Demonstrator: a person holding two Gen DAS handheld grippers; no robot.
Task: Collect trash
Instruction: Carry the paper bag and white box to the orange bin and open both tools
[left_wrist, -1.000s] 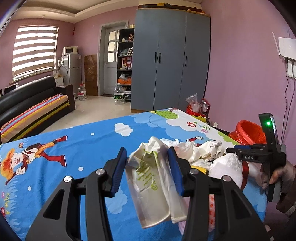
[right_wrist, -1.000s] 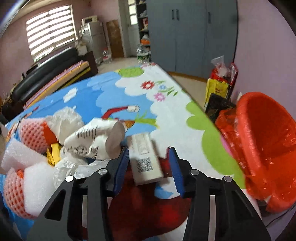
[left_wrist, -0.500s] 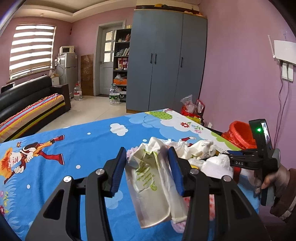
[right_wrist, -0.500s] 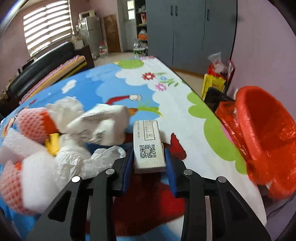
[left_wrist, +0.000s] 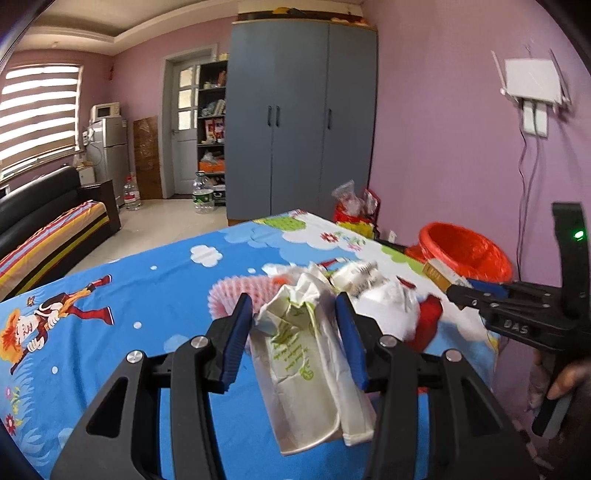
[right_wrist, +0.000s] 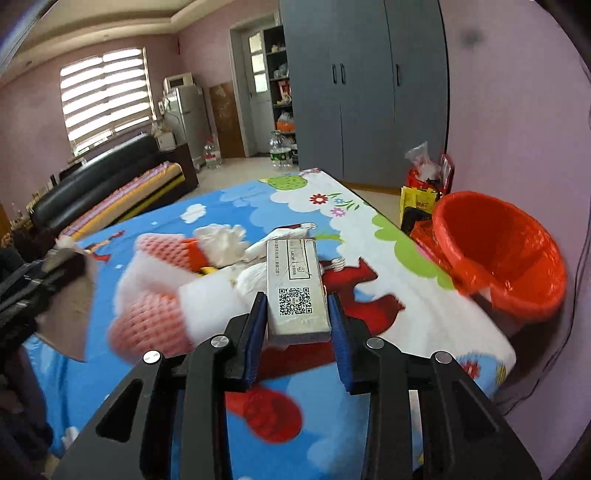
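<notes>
My left gripper (left_wrist: 293, 314) is shut on a crumpled white paper bag with green print (left_wrist: 303, 365), held above the table. My right gripper (right_wrist: 297, 310) is shut on a small white box with a QR code (right_wrist: 297, 288), lifted above the table. The right gripper (left_wrist: 476, 290) also shows at the right of the left wrist view, its box tip near the bin. A pile of trash lies on the cartoon tablecloth (right_wrist: 207, 218): pink foam nets (right_wrist: 155, 325), white plastic wrap (right_wrist: 221, 240) and a paper cup (left_wrist: 356, 275). An orange-lined trash bin (right_wrist: 498, 254) stands off the table's right edge.
A pink wall runs along the right with a hanging cable (left_wrist: 522, 206). Bags (right_wrist: 424, 184) sit on the floor beyond the bin. A grey wardrobe (left_wrist: 299, 122), a black sofa (left_wrist: 44, 214) and water bottles (left_wrist: 203, 192) stand further back.
My right gripper has closed on the QR-code box and lifted it off the table. My left gripper keeps holding the paper bag and has risen a little.
</notes>
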